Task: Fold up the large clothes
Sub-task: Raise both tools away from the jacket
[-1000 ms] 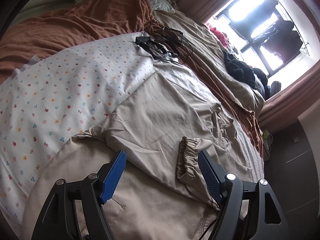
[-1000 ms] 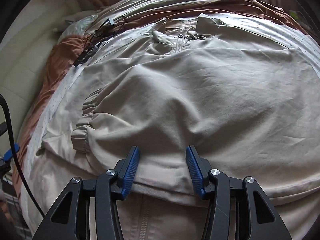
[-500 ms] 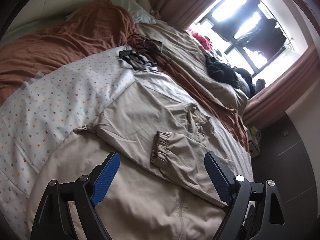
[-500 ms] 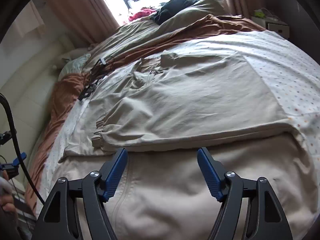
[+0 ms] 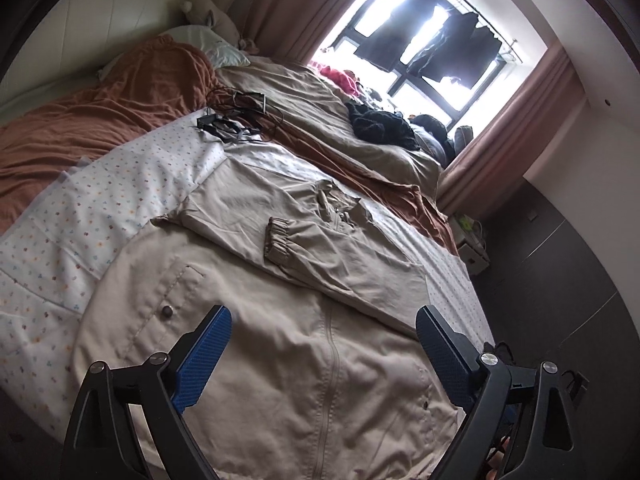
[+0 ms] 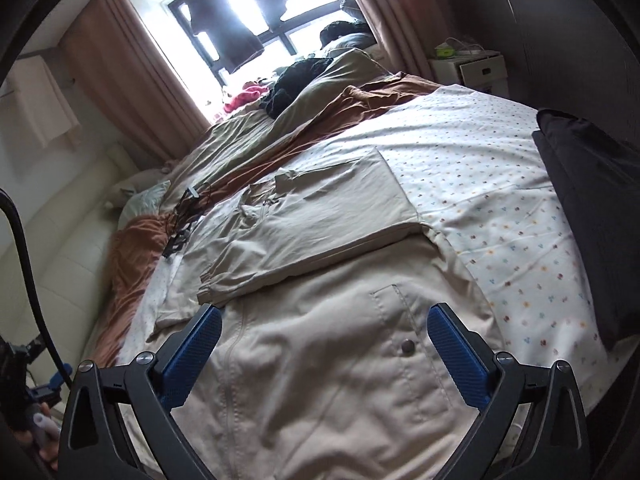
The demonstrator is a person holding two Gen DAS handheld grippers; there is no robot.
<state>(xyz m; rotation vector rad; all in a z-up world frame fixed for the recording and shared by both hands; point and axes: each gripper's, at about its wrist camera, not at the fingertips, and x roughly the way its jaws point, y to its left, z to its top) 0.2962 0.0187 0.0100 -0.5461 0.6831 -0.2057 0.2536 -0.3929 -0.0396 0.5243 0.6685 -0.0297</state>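
Jacket [image 5: 304, 368], beige, lies spread on the bed [image 5: 80, 216], front up, its zip [image 5: 330, 364] running away from the cameras and a snap pocket [image 6: 404, 344] on one side. Above its near part hang both hand-held grippers. The left hand-held gripper [image 5: 323, 344] has its jaws wide, just been opening, nothing between the blue pads [image 5: 204, 356] but air over the cloth. The right hand-held gripper [image 6: 325, 342] is likewise spread as wide as it goes, its jaws just been opening, holding nothing.

Farther up, both sleeves are folded in across the chest; one elastic cuff [image 5: 276, 240] lies on top near the collar [image 5: 332, 200]. The jacket rests on a white sheet with small coloured dots [image 6: 500, 184]. Beyond the collar, a tangle of black cables [image 5: 236, 120] sits on the sheet's edge. Then come a rust blanket [image 5: 100, 120] and a tan duvet [image 5: 312, 108], with dark clothes [image 5: 380, 124] heaped near the window [image 5: 424, 48]. A dark cushion [image 6: 592, 200] lies at the sheet's right edge in the right view.
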